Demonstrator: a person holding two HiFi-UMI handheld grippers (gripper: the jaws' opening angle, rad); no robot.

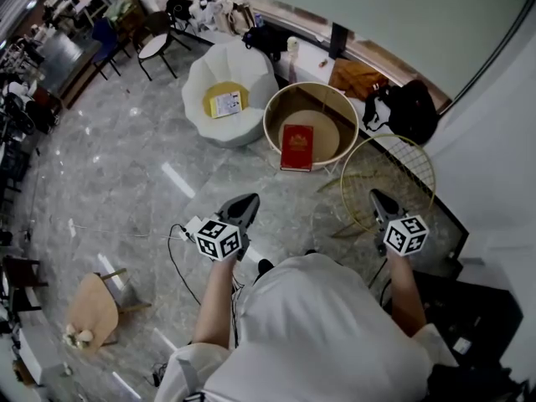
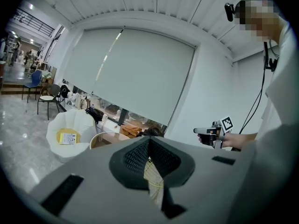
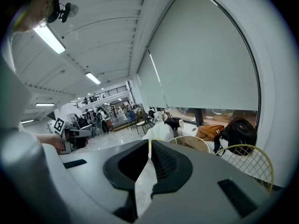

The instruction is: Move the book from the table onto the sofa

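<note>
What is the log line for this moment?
stage: before pickup | book: on table, untouched | sofa: beside table | left gripper: shut, empty | right gripper: shut, empty

The book (image 1: 296, 147) is red, with a small gold mark on its cover. It is shut and lies flat, face up, on the round tabletop (image 1: 331, 136). It sits at the near edge of the tabletop, and its lower end sticks out over the rim. The tabletop is light brown inside, with a pale raised rim all the way round. The sofa (image 1: 201, 78) is white and round, with a puffy back shaped like petals and a yellow seat. It stands just beside the tabletop, to its left in the head view. The book does not touch the sofa.
</note>
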